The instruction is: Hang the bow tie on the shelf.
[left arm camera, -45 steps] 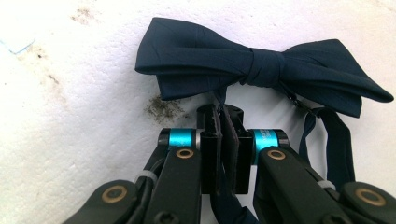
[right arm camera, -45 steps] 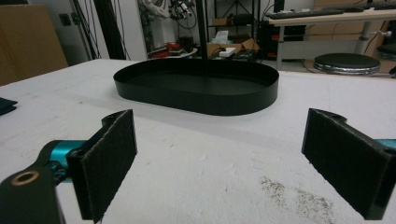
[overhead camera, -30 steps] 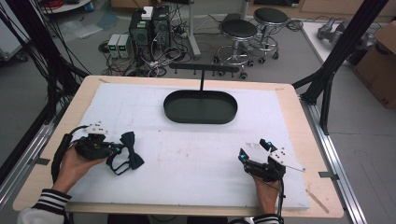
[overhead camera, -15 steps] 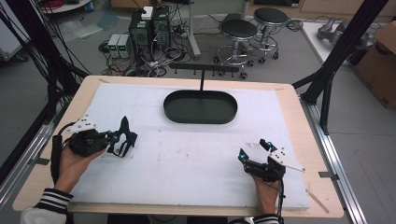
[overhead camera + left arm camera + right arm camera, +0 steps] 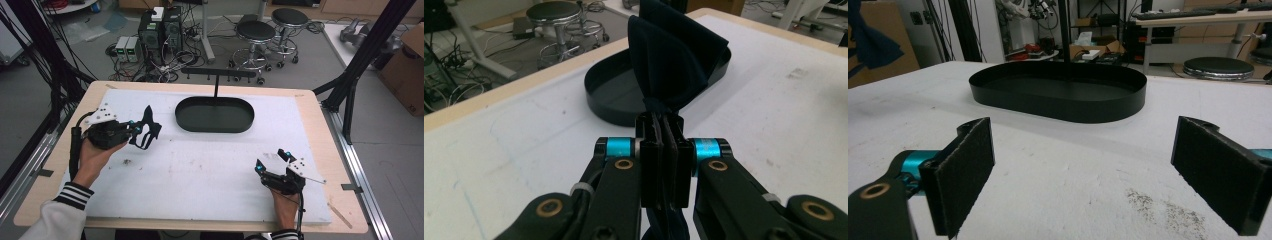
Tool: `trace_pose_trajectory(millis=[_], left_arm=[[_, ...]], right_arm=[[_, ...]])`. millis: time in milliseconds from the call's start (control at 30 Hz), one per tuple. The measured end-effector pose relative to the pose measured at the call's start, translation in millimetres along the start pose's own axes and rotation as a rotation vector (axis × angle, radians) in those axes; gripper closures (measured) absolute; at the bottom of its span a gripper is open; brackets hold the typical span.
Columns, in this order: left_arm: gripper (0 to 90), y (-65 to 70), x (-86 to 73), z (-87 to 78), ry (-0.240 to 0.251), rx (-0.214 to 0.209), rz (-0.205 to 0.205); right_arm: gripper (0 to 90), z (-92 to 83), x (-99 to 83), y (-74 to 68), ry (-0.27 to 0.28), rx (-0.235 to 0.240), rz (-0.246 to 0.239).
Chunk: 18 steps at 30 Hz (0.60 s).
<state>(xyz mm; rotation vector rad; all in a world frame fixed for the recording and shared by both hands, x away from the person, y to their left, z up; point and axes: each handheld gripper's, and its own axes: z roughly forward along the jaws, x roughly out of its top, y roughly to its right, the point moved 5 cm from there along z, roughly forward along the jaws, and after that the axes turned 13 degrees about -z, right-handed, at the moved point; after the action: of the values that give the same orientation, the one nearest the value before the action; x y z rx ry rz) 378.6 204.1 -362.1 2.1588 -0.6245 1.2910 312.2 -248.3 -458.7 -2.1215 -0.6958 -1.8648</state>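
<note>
While raised, left hand-held gripper (image 5: 142, 131) clamps dark cloth (image 5: 671, 60) | right hand-held gripper (image 5: 270, 161) wide apart near tray (image 5: 215, 116)

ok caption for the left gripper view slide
Left gripper shut on a dark bow tie, black oval tray beyond.

High view overhead facing forward, gripper views low, sharing black tray (image 5: 215, 115)
</note>
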Motion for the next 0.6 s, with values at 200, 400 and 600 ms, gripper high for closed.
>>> trace_pose_trajectory(millis=[200,400,600], left_arm=[[86.5,13.4,21.3,20.9,0.036,-0.033,0.066],[86.5,19.2,37.6,36.1,0.057,-0.064,0.051],[86.5,25.6,59.0,58.5,0.076,-0.076,0.052]], right_arm=[[9.3,-0.4,-0.1,0.2,-0.001,0.003,0.001],[9.3,-0.5,-0.2,0.2,-0.001,0.004,0.003],[9.3,-0.3,-0.1,0.2,-0.001,0.001,0.0]])
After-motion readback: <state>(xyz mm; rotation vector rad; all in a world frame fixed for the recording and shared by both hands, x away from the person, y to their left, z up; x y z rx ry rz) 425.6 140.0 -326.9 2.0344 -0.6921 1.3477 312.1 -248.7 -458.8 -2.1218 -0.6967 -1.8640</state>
